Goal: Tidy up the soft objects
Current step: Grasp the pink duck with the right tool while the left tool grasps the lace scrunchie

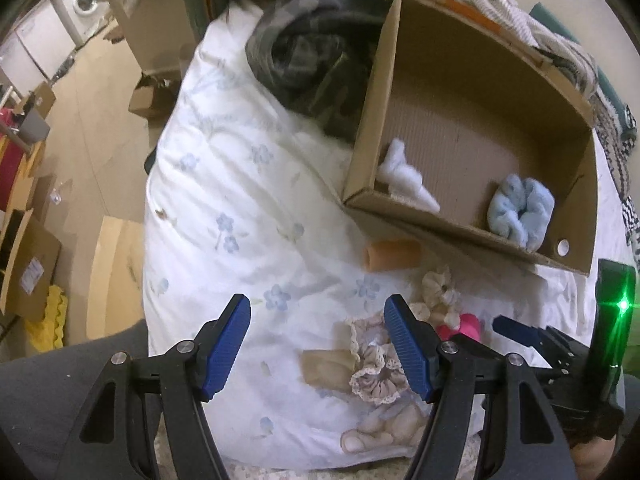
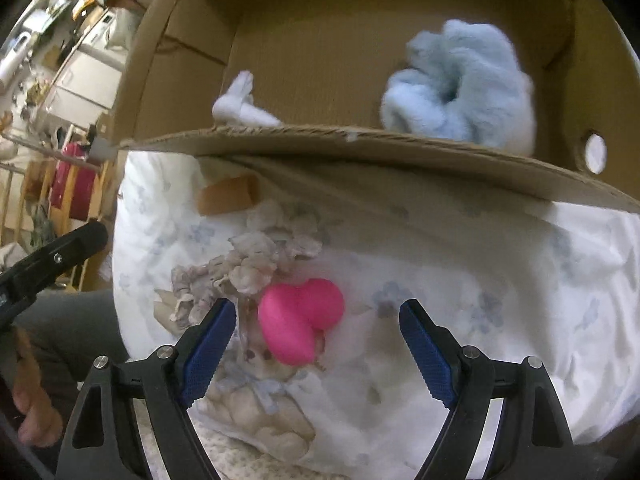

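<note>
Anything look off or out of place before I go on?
Nothing damaged or spilled. The cardboard box sits tilted on the rumpled floral duvet, and its near wall looks frayed and bowed.

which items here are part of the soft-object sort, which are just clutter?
Job:
- open cardboard box
- fluffy light-blue scrunchie, in box
- white fluffy piece, in box
- pink heart-shaped squishy
- beige lace-trimmed scrunchie
- cream ruffled scrunchie
- orange foam cylinder

Lying about:
- dark camouflage garment
- white washing machine
</note>
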The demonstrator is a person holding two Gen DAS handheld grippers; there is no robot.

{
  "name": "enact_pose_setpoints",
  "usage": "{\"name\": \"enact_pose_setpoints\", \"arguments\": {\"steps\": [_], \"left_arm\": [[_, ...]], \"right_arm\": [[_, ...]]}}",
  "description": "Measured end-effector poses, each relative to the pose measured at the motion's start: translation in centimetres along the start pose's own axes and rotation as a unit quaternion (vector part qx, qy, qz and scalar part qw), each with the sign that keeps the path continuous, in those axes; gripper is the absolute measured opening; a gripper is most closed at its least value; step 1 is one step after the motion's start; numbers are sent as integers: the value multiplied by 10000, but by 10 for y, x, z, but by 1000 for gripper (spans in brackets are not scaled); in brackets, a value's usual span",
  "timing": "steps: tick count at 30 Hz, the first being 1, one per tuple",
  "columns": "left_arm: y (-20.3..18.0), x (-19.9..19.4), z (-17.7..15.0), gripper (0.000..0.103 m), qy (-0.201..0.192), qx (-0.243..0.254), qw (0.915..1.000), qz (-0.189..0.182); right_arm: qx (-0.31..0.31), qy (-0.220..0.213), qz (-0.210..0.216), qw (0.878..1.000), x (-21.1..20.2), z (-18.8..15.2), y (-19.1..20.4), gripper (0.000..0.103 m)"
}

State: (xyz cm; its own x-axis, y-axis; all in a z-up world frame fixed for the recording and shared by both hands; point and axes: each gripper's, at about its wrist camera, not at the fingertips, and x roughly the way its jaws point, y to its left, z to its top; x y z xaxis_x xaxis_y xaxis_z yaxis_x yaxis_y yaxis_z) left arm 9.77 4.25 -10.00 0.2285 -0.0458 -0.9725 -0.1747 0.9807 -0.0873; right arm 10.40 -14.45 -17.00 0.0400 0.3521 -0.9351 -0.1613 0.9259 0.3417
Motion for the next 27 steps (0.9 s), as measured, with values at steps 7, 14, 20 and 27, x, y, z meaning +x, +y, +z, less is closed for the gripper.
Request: {"name": "enact_pose_setpoints", "arguments": {"steps": [7, 14, 20, 27], "left_arm": [[-14, 27, -5, 67, 551, 188, 9982, -127], [-27, 57, -10, 58, 1044, 362, 9938, -133], [-30, 80, -5, 35, 1336, 267, 9904, -249], [-38, 72, 1, 8, 1110, 383, 9918, -513]], "right_arm": [[-130, 271, -165, 9994, 20, 3, 9, 45], [21, 182, -53, 9998, 4, 1, 1, 45], [237, -48, 165, 9996, -14, 0, -10, 45], [319, -196, 314, 9988, -27, 1, -16, 45]]}}
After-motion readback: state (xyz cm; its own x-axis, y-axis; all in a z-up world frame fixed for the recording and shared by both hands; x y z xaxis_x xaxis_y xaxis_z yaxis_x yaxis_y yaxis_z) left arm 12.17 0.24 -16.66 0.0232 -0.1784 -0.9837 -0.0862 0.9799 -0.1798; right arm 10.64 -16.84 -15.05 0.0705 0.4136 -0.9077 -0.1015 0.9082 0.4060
